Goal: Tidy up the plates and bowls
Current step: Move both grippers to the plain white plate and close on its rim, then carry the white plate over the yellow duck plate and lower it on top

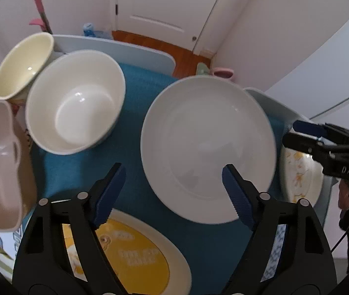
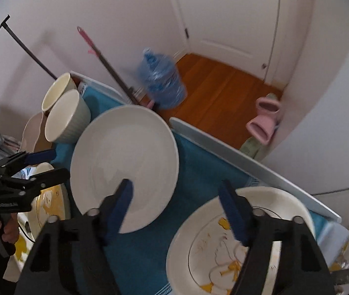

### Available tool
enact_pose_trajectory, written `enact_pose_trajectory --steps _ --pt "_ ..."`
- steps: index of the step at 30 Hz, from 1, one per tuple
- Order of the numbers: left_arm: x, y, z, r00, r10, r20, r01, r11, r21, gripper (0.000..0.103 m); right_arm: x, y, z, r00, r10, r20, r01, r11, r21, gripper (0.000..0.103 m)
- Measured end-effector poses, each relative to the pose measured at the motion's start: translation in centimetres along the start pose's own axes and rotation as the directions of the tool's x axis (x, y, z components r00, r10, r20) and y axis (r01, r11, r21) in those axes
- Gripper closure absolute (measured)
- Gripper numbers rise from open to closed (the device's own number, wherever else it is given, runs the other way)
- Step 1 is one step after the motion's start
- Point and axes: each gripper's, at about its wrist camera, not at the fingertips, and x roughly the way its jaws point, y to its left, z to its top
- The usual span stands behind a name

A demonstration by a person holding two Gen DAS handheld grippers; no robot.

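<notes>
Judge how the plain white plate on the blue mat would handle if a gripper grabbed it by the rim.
The plain white plate looks glazed and glossy, so the pads could well slip on its rim. It seems rigid ceramic, probably heavy for its size and chippable if dropped. Lying flat on the blue mat, it should not roll.

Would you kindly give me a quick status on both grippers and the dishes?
Left gripper open, empty, over blue mat. Right gripper open, empty. White plate flat on mat, ungrasped. Ribbed white bowl beside it, not blocking.
</notes>
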Motion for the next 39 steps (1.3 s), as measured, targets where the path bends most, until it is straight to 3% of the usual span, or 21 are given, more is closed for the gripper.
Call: enact_pose_trajectory --steps 8,10,15,20,39 --pt "2.6 1.4 -0.1 0.999 0.005 -0.049 -0.006 1.000 -0.015 0.038 3.0 0.2 0.1 0.997 0.026 -0.067 -0.030 0.998 -0.057 0.062" --pt "2.9 1.6 -0.1 0.999 -0.004 -0.054 0.003 1.000 -0.014 0.045 3.5 0.1 0.2 0.996 0.035 -0.078 -0.039 0.998 -0.051 0.069" --pt "3.8 1.5 -0.2 0.997 -0.009 -0.082 0.008 1.000 -0.009 0.076 4.6 0.2 0.1 0.995 0.035 -0.088 -0.040 0.997 -0.064 0.076" --pt "3.8 1.5 -0.4 0.997 -0.006 -0.073 0.005 1.000 -0.013 0.078 4.7 0.1 -0.2 0.997 0.020 -0.079 -0.026 0.997 -0.070 0.083" --pt "1.0 0.5 -1.1 0.999 0.031 -0.019 -0.030 0.999 0.030 0.079 3.5 0.8 -0.9 1.000 0.006 -0.031 -0.008 0.998 -0.069 0.083"
